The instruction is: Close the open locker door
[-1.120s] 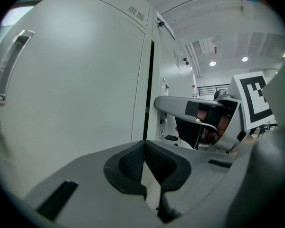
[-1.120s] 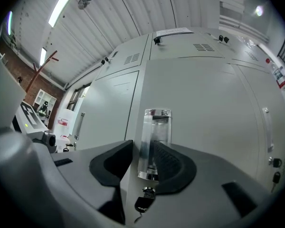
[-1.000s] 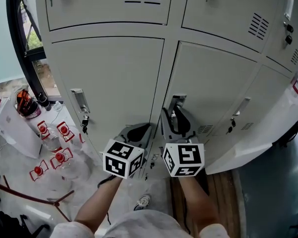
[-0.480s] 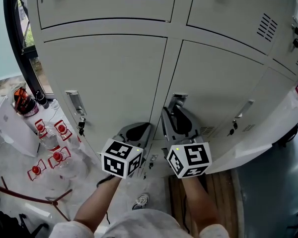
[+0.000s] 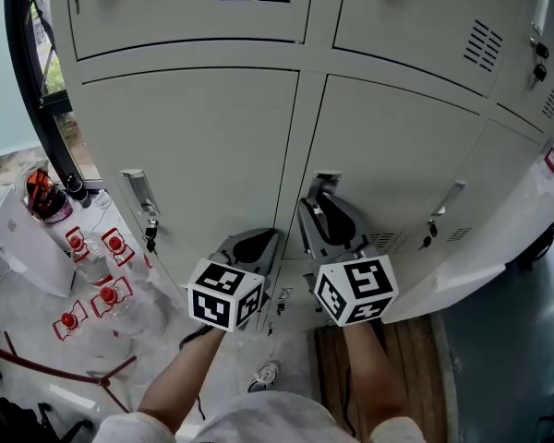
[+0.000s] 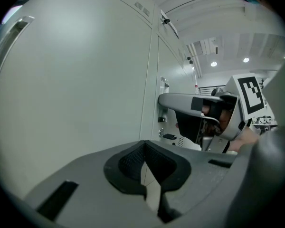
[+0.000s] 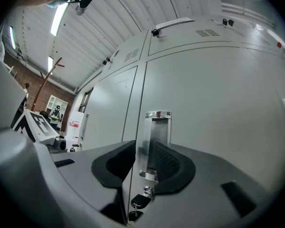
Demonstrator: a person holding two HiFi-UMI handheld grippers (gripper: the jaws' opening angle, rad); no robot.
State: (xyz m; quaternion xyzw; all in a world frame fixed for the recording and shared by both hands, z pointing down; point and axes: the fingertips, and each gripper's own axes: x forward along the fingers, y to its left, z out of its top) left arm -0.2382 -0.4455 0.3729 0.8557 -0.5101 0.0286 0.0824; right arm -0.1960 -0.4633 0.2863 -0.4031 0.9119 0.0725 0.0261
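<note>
**Head view:** Three chrome handles (image 5: pixel 138 190) run along the lower locker row. The right gripper (image 5: pixel 319 206) is at the middle handle (image 5: pixel 325 183) of the locker door (image 5: pixel 397 155), which sits about flush. The left gripper (image 5: pixel 273 238) is just beside it. Four red-capped bottles (image 5: pixel 106 293) stand on the floor.

**Left gripper view:** The left gripper (image 6: pixel 144 144) has its two jaws pressed together, empty.

**Right gripper view:** The right gripper (image 7: pixel 145 151) has its jaws closing round the middle handle (image 7: pixel 152 141). One key (image 7: pixel 141 201) hangs below.
</note>
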